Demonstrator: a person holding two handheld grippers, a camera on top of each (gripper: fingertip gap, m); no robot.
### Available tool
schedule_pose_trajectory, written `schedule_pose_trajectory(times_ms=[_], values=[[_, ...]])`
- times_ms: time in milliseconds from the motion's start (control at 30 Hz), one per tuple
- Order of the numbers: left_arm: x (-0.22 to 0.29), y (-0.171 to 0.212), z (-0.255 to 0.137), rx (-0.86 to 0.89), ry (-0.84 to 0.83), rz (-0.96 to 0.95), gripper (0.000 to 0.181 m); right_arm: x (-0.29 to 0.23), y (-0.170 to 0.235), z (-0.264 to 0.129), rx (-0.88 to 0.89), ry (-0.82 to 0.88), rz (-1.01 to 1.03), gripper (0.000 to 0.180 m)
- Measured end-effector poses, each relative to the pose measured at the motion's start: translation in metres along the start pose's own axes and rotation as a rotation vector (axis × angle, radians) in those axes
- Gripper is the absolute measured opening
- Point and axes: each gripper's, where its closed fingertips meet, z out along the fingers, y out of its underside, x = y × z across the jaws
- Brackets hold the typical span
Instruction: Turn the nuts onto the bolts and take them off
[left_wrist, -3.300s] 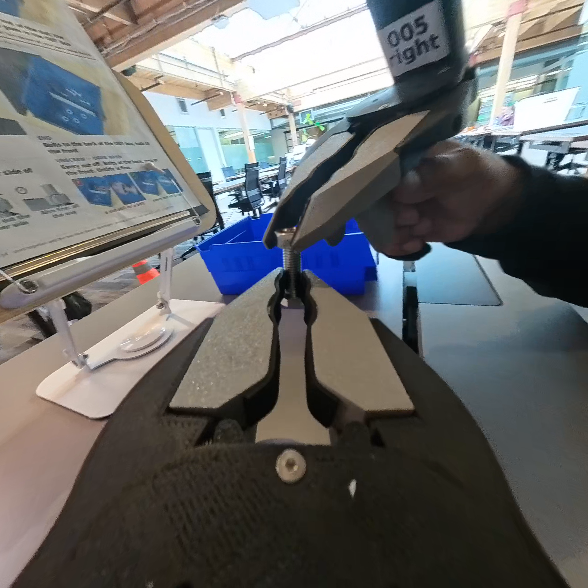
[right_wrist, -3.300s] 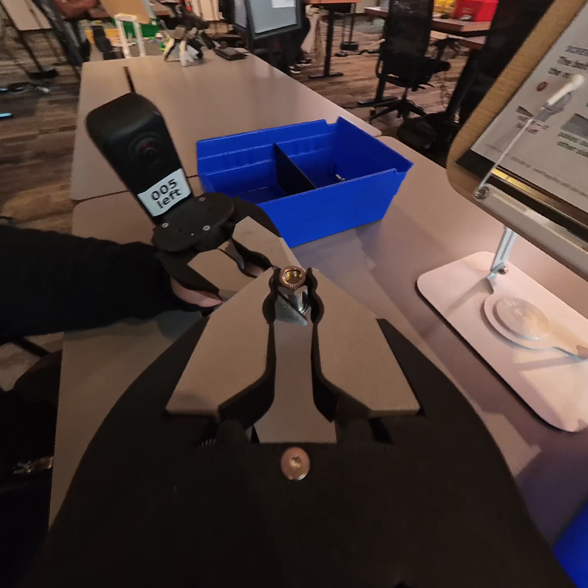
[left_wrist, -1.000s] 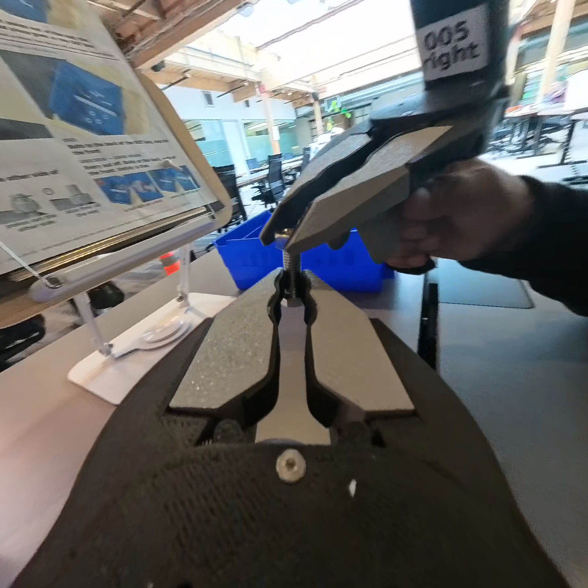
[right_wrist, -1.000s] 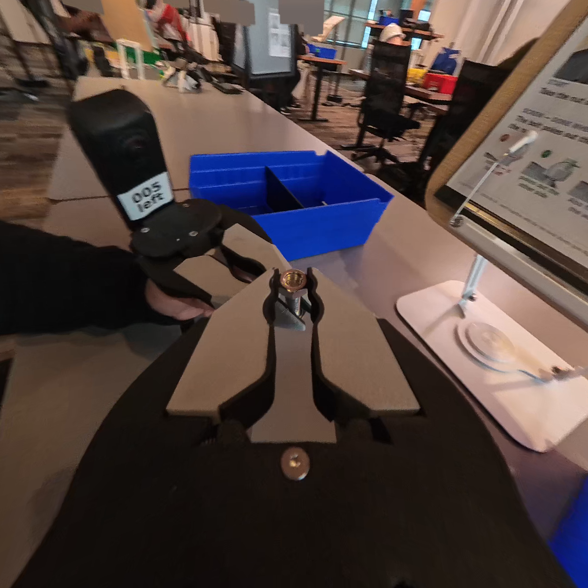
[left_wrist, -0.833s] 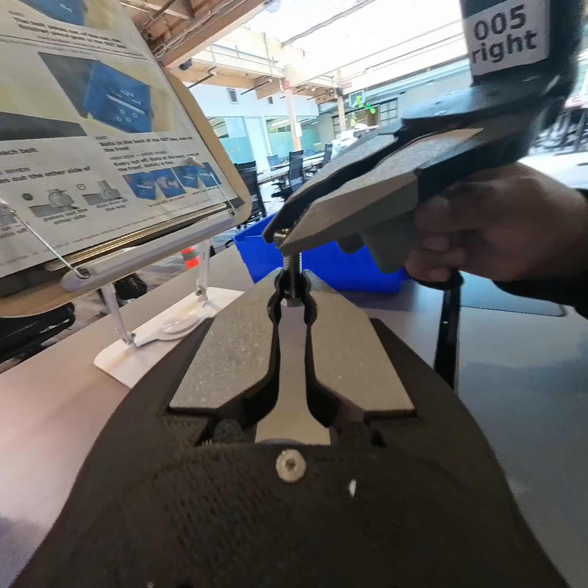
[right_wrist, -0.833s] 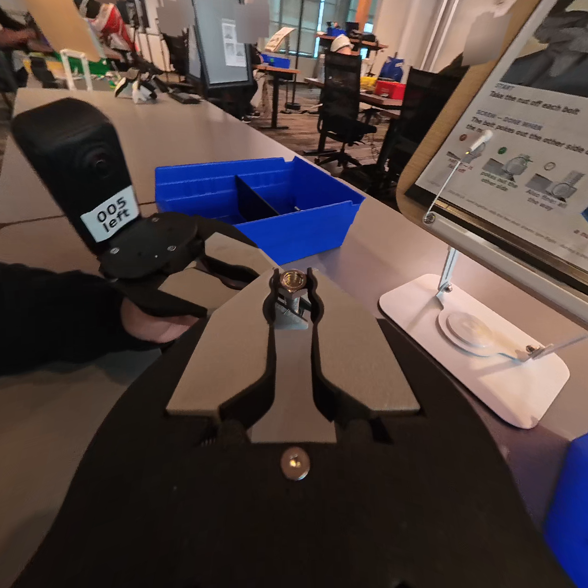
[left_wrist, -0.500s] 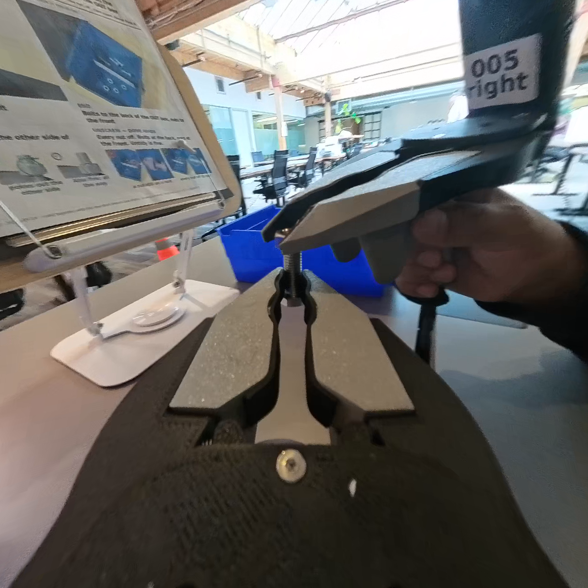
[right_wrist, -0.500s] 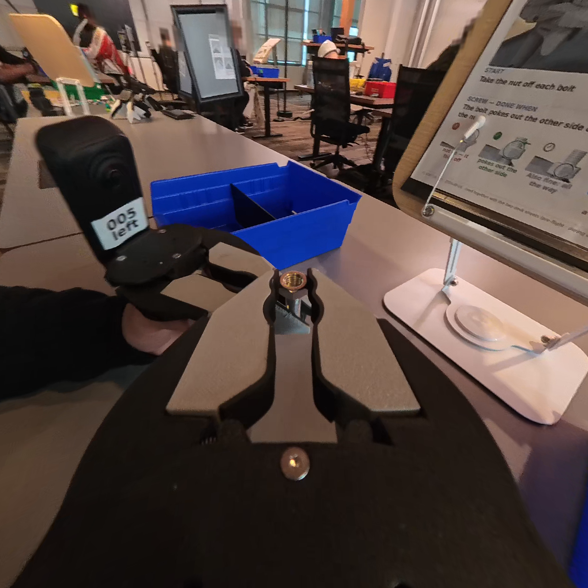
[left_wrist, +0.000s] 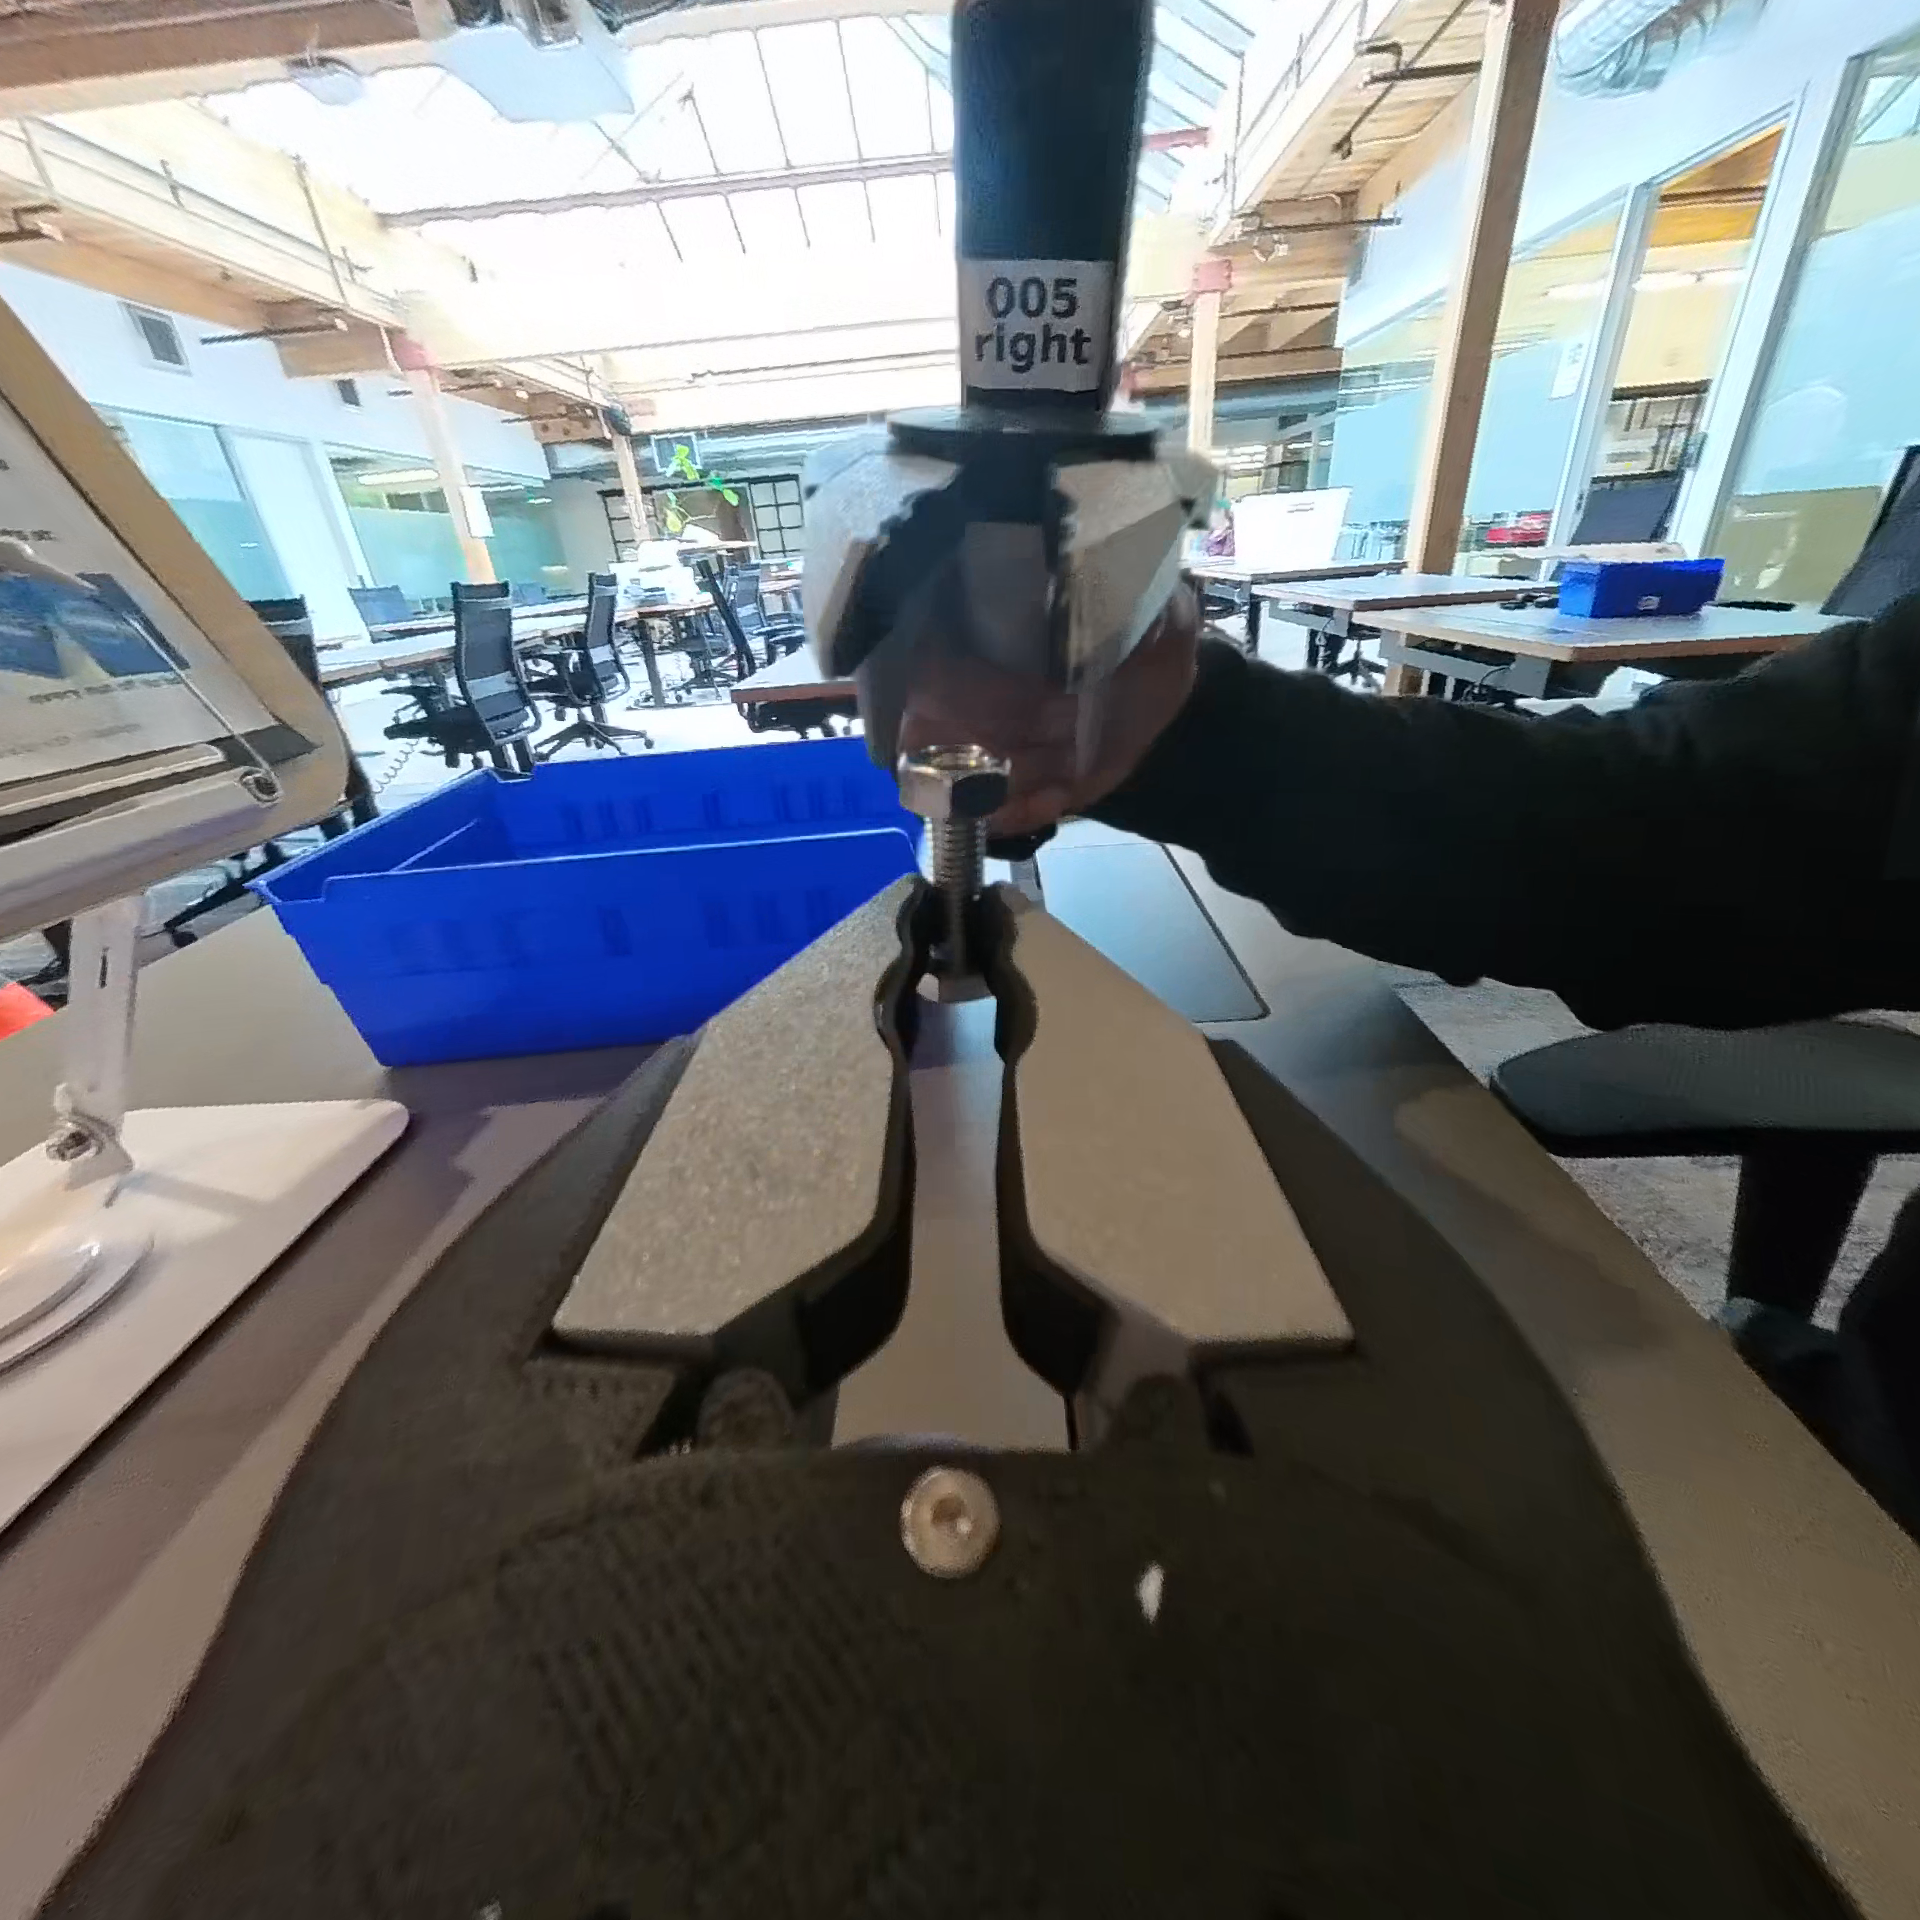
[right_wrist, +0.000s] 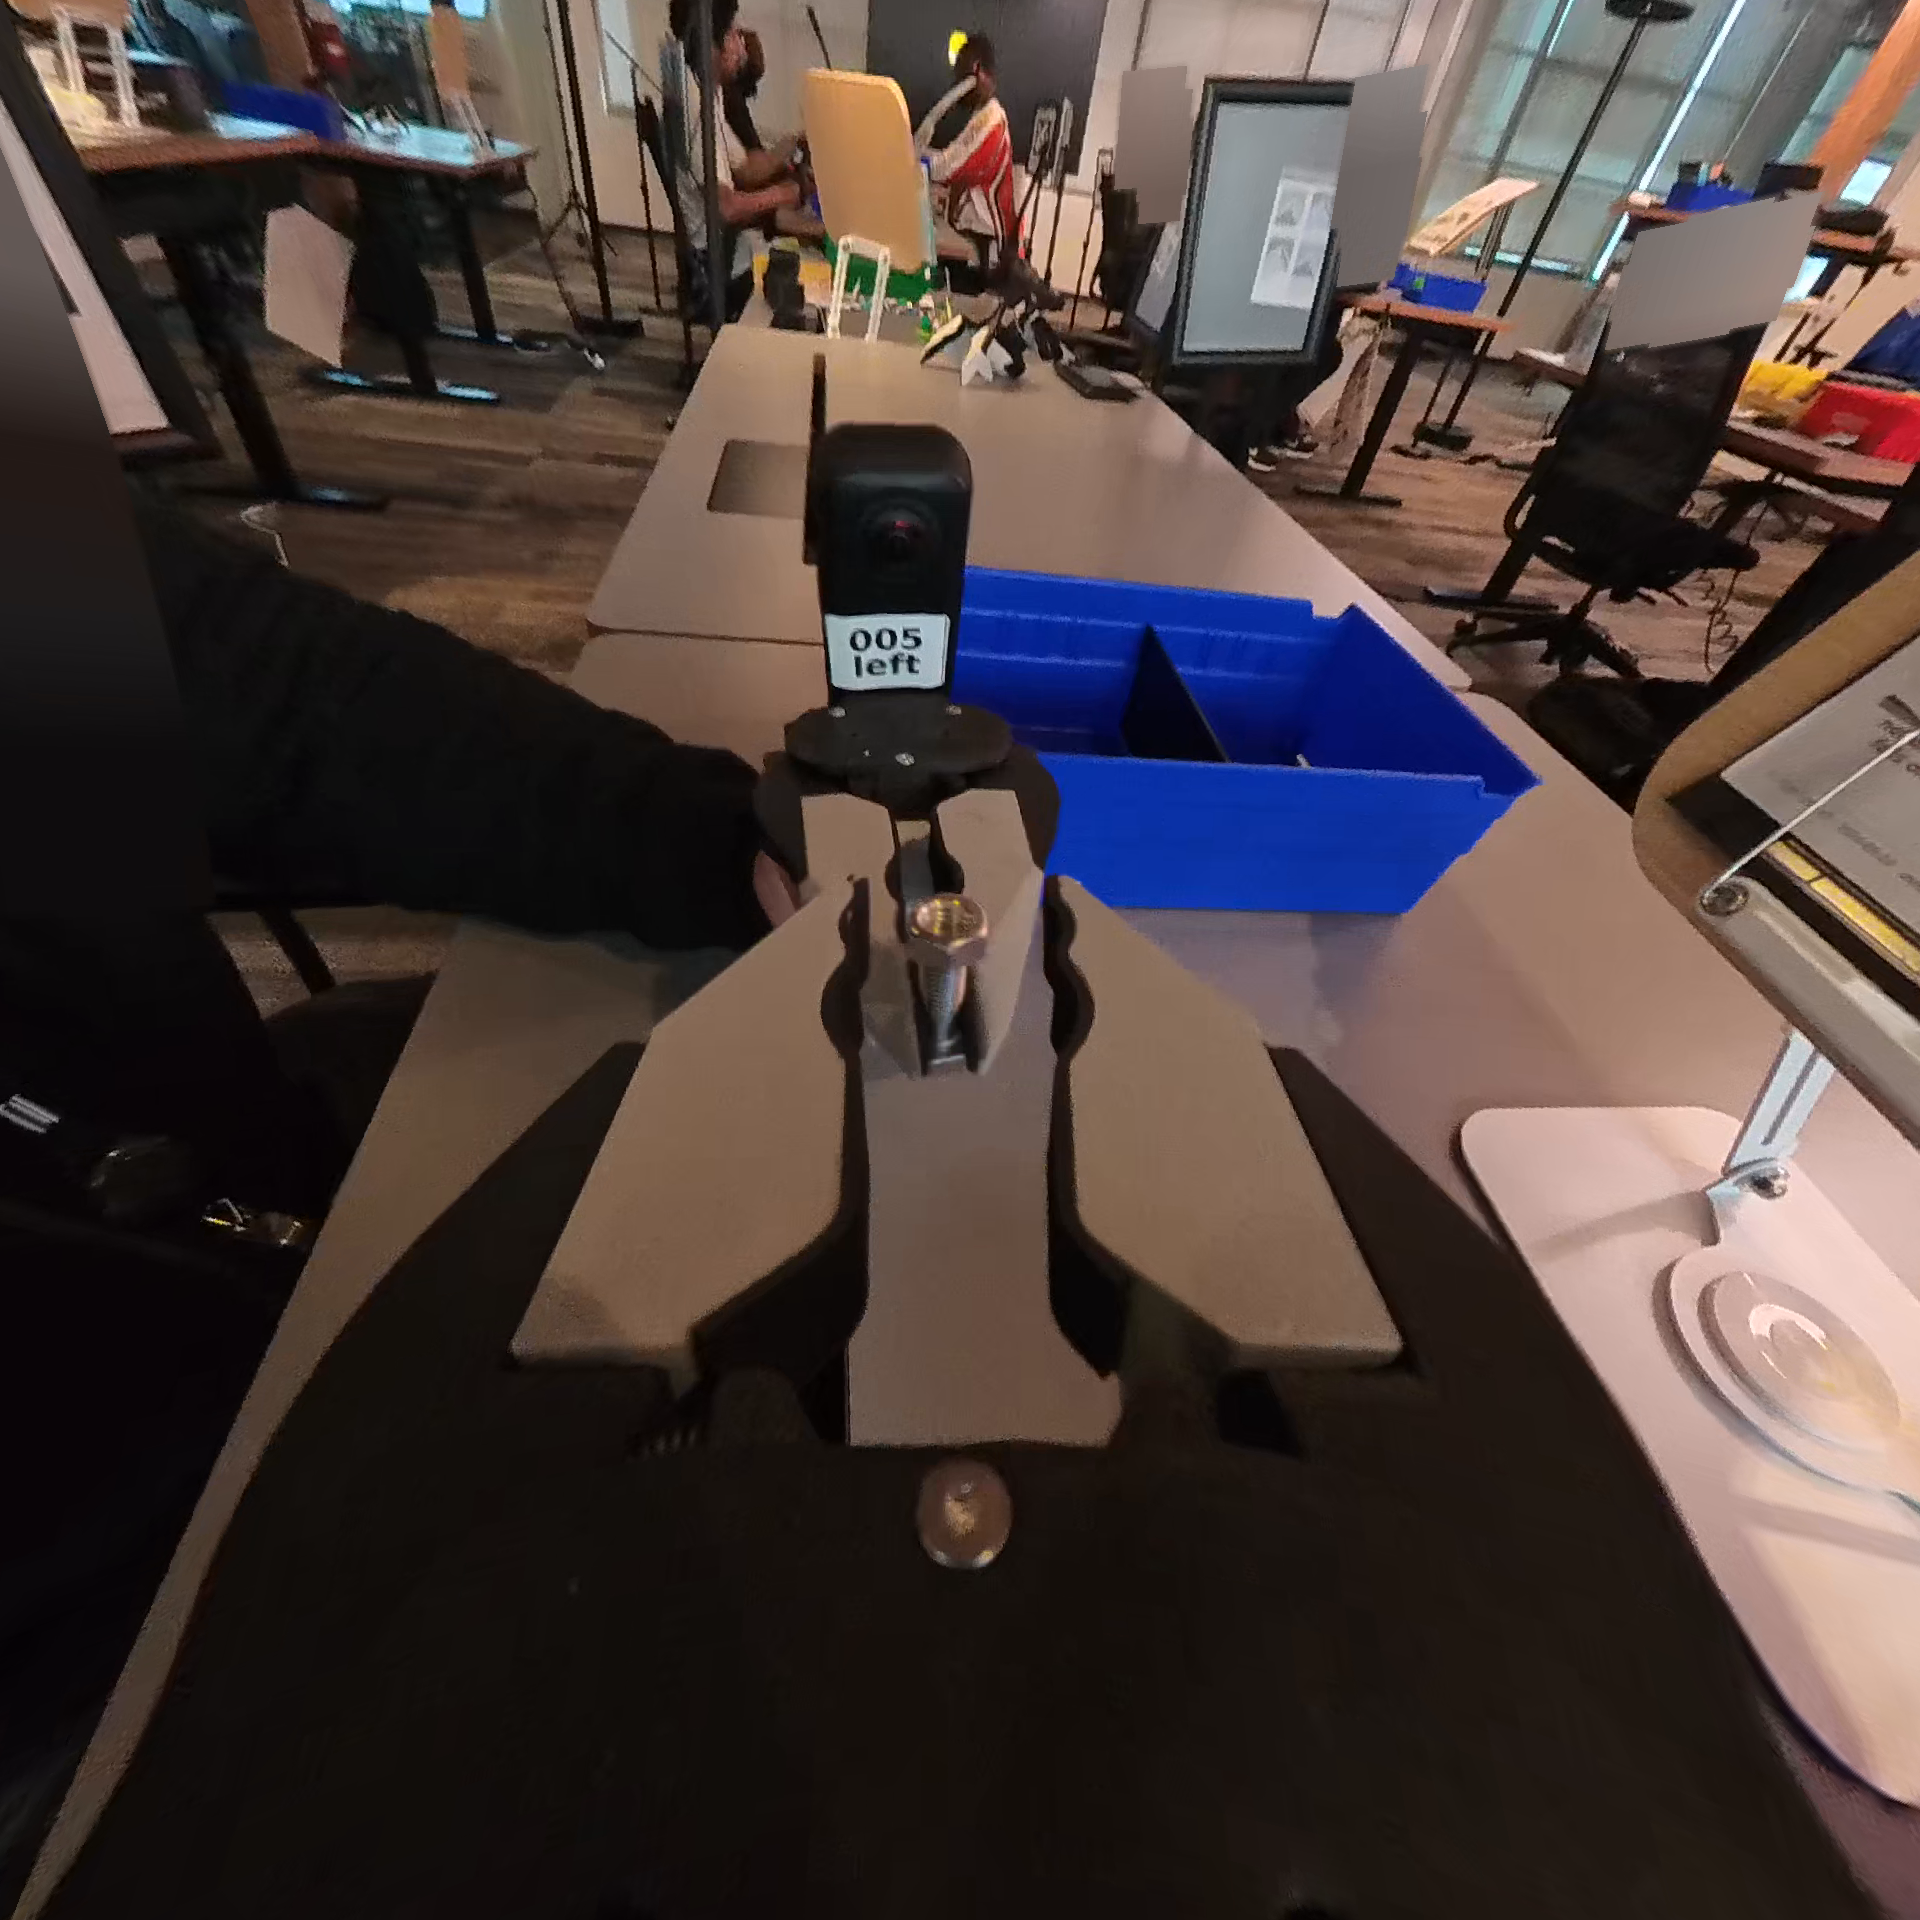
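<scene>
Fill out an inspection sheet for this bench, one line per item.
Surface: grey table, bare in front of the bin.
Job's things: bolt stands upright, nut at its top end.
Clutter: blue bin with a dark divider; document stand on a white base.
Grippers: left gripper shut on the bolt's lower end; right gripper open, its fingers flanking the nut without visibly touching it.
Cables: nothing seen on the table.
Surroundings: open office with desks, office chairs and people working at a far desk.
</scene>
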Motion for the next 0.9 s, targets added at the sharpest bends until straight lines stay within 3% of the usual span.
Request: schedule_pose_trajectory(times_ms=[233,400,500,700,900], values=[[0.005,0.001,0.001,-0.004,0.023,0.008,0.007,-0.009,0.007,0.008,0.018,-0.080,0.029,0.031],[0.006,0.002,0.002,-0.009,0.031,0.009,0.007,-0.010,0.011,0.012,0.001,-0.093,0.017,0.014],[0.003,0.002,0.002,-0.015,0.009,0.020,0.007,-0.007,0.011,0.012,0.005,-0.067,0.016,0.014],[-0.011,0.005,0.002,-0.047,-0.111,0.059,0.007,0.007,0.014,0.013,0.004,0.061,0.034,0.014],[-0.041,0.009,-0.002,-0.113,-0.373,0.127,0.007,0.033,0.018,0.017,-0.001,0.314,0.080,0.013]])
